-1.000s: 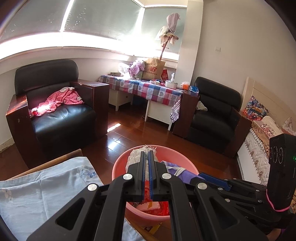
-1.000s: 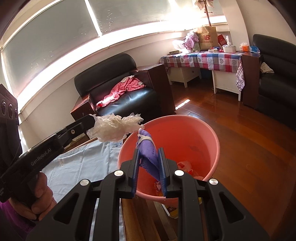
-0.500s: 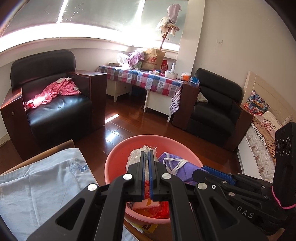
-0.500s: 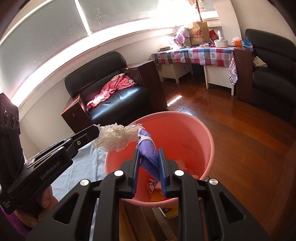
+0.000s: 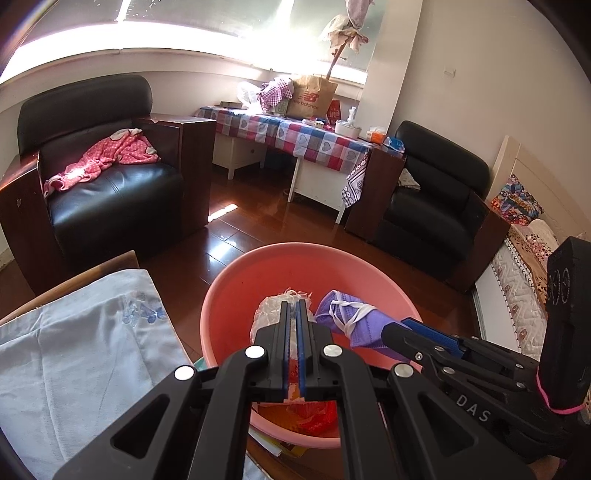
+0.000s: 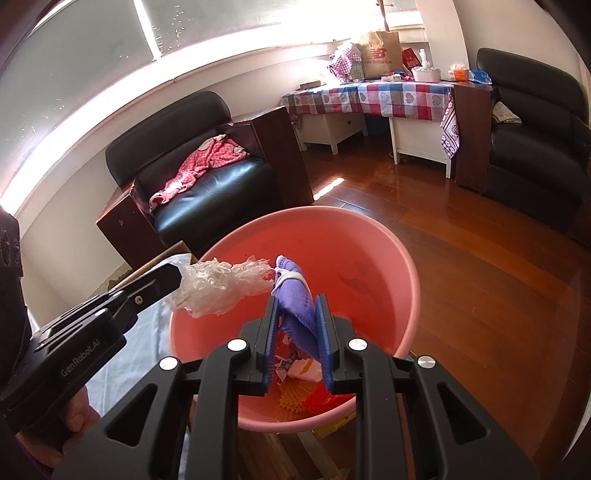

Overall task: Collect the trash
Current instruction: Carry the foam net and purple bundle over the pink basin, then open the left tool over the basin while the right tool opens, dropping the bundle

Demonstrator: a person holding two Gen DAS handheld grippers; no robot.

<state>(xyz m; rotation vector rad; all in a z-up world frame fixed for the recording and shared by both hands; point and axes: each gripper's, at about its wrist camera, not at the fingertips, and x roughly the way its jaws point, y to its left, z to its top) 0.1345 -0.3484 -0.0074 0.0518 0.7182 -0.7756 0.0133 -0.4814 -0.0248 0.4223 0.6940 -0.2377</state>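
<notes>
Over the pink basin (image 6: 406,280): left gripper (image 5: 292,314) clamping crumpled plastic (image 6: 218,286), right gripper (image 6: 297,314) pinching purple mask (image 6: 295,295); drop step, next open both

Glossy reddish wood floor (image 5: 255,236), two black leather armchairs (image 5: 110,192) with a pink blanket (image 5: 107,157) on one, checked-cloth desk (image 5: 295,136) under a bright curved window (image 5: 177,22), white walls (image 5: 461,74), bed (image 5: 524,280) at right.

The basin (image 6: 402,266) is smooth pink plastic. The mask (image 6: 295,291) is soft purple fabric, the glove (image 6: 218,288) crinkled clear film. The floor (image 6: 498,277) is glossy wood; the armchair (image 5: 110,199) is shiny black leather.
</notes>
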